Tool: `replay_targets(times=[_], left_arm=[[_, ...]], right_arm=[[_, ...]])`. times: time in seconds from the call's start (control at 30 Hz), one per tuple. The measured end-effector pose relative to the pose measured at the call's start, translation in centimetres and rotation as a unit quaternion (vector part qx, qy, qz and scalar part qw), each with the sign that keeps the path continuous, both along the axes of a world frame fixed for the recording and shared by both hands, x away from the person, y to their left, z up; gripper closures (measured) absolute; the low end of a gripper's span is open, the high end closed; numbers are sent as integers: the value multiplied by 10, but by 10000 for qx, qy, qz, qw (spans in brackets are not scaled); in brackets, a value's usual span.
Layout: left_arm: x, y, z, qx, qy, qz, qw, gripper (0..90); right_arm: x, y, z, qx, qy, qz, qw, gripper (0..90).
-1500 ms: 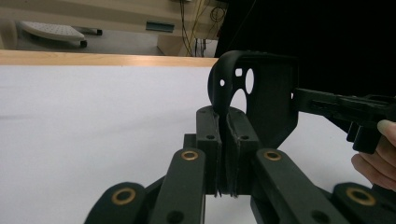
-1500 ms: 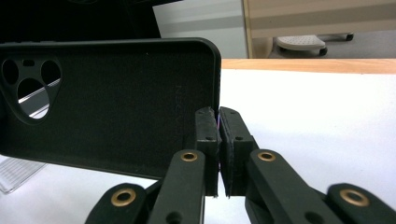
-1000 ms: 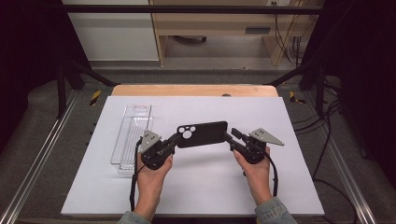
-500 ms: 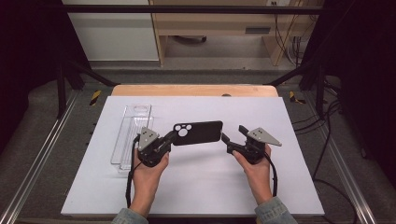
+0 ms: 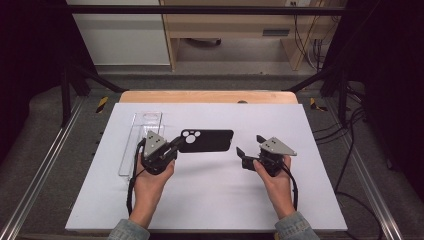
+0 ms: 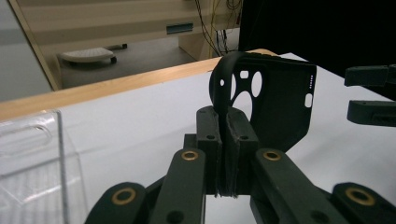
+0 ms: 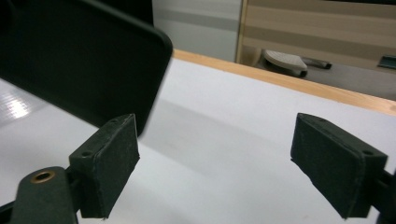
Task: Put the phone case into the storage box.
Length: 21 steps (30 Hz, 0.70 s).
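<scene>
A black phone case (image 5: 207, 141) with round camera holes hangs just above the white board. My left gripper (image 5: 176, 146) is shut on its camera-hole end; in the left gripper view the two pads (image 6: 226, 128) pinch the edge of the case (image 6: 275, 107). My right gripper (image 5: 250, 146) stands a short way off the case's right end. Its jaws have just been opening and are wide apart, with nothing between them. In the right gripper view the case (image 7: 79, 70) floats at the upper left, beyond the open right gripper (image 7: 215, 158).
A clear plastic tray (image 5: 140, 137) lies on the white board (image 5: 210, 200) just left of my left hand, also seen as clear plastic (image 6: 32, 158) in the left gripper view. A wooden table edge (image 5: 210, 96) runs behind the board. Metal rails (image 5: 45, 165) flank both sides.
My right gripper has let go of the case's right end and its jaws have spread. The left gripper has carried the case a little to the left, away from the right gripper.
</scene>
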<state>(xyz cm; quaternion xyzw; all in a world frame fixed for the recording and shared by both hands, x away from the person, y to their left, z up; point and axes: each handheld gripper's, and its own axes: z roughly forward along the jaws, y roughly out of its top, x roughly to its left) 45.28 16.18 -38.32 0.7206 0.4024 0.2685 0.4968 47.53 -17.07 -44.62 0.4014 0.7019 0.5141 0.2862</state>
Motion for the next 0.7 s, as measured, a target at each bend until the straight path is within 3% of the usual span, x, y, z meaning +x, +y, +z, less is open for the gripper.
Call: replay_targets(times=[0.13, 0.37, 0.47, 0.5, 0.7], left_arm=[[0, 5, 7, 263, -64, -178, 9995, 853], [4, 16, 12, 540, -83, -323, 9980, 853], [7, 21, 17, 588, -89, -342, 9976, 853], [8, 23, 19, 605, -97, -357, 9975, 853], [17, 33, 32, 635, -147, -448, 9969, 853]], right_arm=[[-2, 0, -5, -21, -83, 11, 10000, 162], [-4, -3, -10, -243, 129, 159, 9995, 167], [-4, -6, -12, -36, 467, 638, 9969, 114], [-5, -7, -12, -22, 492, 683, 9964, 112], [-7, -5, -11, -271, 308, 427, 9982, 107]])
